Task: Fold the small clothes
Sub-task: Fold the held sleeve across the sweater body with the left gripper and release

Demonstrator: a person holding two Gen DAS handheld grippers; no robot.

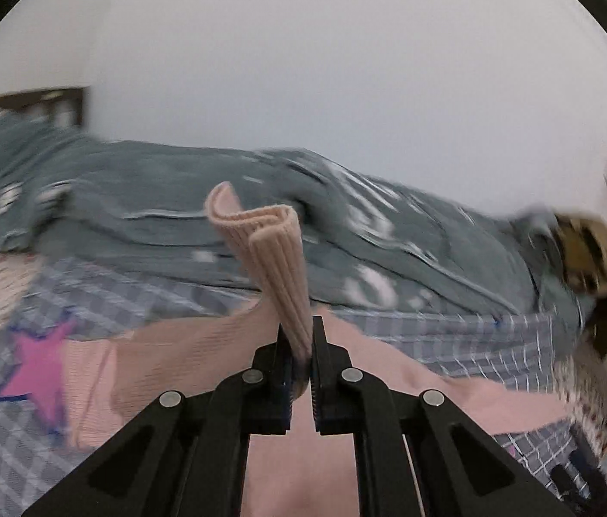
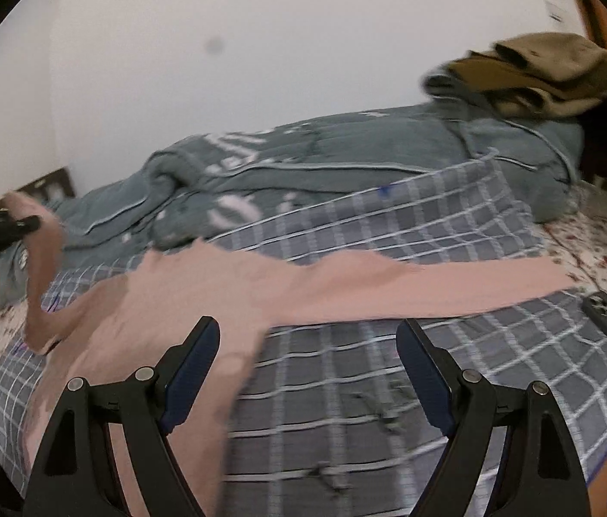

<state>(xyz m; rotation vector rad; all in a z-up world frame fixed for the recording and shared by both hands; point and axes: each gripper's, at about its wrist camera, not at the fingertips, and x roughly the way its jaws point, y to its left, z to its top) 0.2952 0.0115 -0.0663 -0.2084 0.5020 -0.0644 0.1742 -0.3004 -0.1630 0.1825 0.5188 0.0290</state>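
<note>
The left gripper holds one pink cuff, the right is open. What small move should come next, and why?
Probably carry the ribbed cuff, pinched in the left gripper, across the pink garment to fold that sleeve inward. The garment lies spread on the checked blanket, and the right gripper hangs open, holding nothing.

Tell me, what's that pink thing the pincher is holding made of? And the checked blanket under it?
The pink garment looks like soft ribbed knit, probably cotton: fine lines run along the cuff pinched in the left gripper, and it droops limply. The checked blanket seems a thin matte woven fabric, with white lines on grey; blur hides its weave.
</note>
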